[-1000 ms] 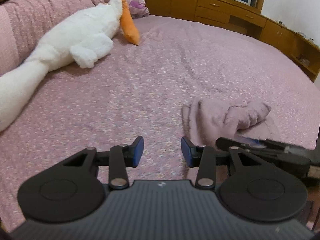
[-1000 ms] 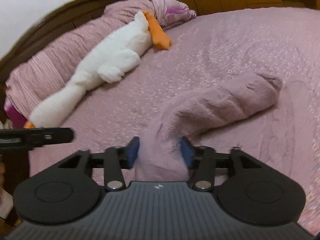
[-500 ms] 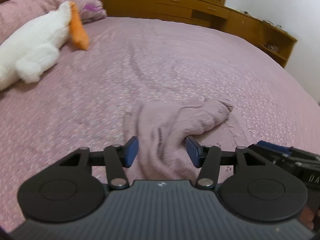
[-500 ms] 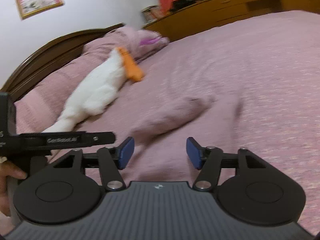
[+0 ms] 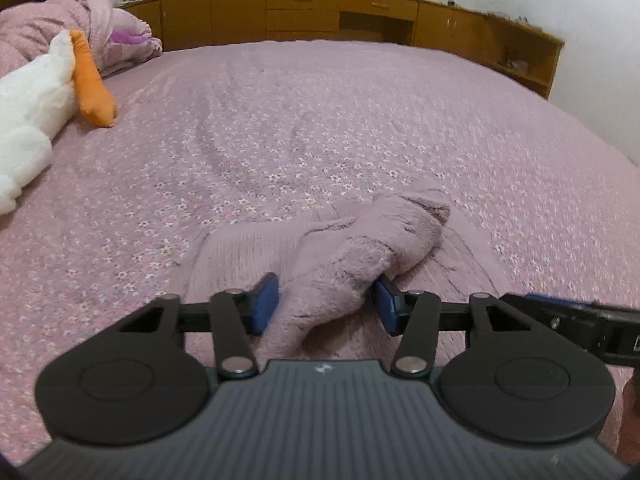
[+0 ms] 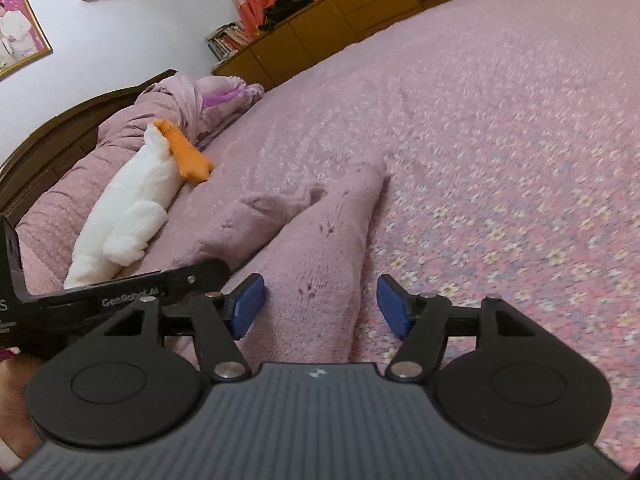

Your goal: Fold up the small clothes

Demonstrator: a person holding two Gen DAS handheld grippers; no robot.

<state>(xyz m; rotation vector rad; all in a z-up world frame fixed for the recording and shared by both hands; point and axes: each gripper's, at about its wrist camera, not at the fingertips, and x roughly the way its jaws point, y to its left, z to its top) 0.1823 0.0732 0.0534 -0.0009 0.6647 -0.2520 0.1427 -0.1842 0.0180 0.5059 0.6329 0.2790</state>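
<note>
A small mauve garment lies on the bed, part fuzzy tube (image 5: 384,236), part flat knit (image 5: 244,248). My left gripper (image 5: 324,306) has its jaws around the near end of the fuzzy tube. They are closing: the right pad touches the fluff and the left pad (image 5: 264,304) is just clear of it. My right gripper (image 6: 320,306) straddles the flat knitted strip (image 6: 324,264). Its jaws are opening, with a gap on both sides of the strip. The fuzzy part (image 6: 256,220) lies to the strip's left.
A white plush goose (image 5: 28,120) with an orange beak lies at the left by a bunched quilt (image 6: 172,108). The flowered bedspread (image 5: 360,128) stretches to wooden cabinets (image 5: 312,12) at the back. The other gripper's body (image 6: 120,300) shows at the left of the right wrist view.
The right gripper let go of the fuzzy garment and opened, and now sits over the flat strip. The left gripper swung right and down onto the garment, its jaws now around the fuzzy end.
</note>
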